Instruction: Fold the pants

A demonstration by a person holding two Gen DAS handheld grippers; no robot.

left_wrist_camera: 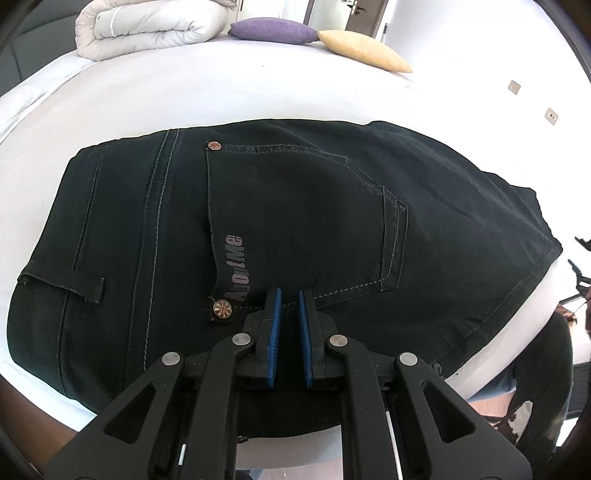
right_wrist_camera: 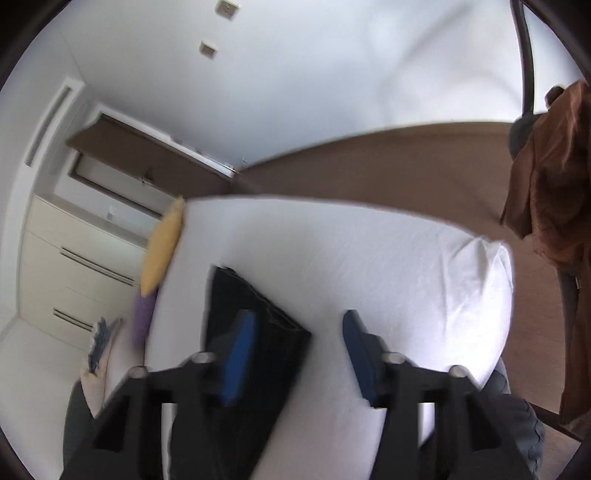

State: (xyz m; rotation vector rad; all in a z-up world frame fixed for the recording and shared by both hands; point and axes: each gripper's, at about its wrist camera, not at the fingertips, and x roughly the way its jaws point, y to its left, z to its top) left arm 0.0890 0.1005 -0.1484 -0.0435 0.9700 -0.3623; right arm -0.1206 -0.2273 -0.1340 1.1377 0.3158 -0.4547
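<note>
The black pants [left_wrist_camera: 295,206] lie folded in a compact stack on the white bed [left_wrist_camera: 184,96], back pocket and rivets facing up. My left gripper [left_wrist_camera: 290,295] hovers just over the near edge of the stack; its blue pads stand a narrow gap apart with nothing between them. In the right wrist view the folded pants [right_wrist_camera: 255,314] show as a dark block on the bed [right_wrist_camera: 388,258]. My right gripper [right_wrist_camera: 295,325] is wide open and empty, lifted above the bed, its left pad over the stack's near end. This view is blurred.
A rolled white duvet [left_wrist_camera: 147,29], a purple cushion [left_wrist_camera: 273,29] and a yellow cushion [left_wrist_camera: 365,51] lie at the far end of the bed. White drawers [right_wrist_camera: 74,266] stand beyond. Brown clothing [right_wrist_camera: 554,177] hangs at right over the wooden floor [right_wrist_camera: 406,166].
</note>
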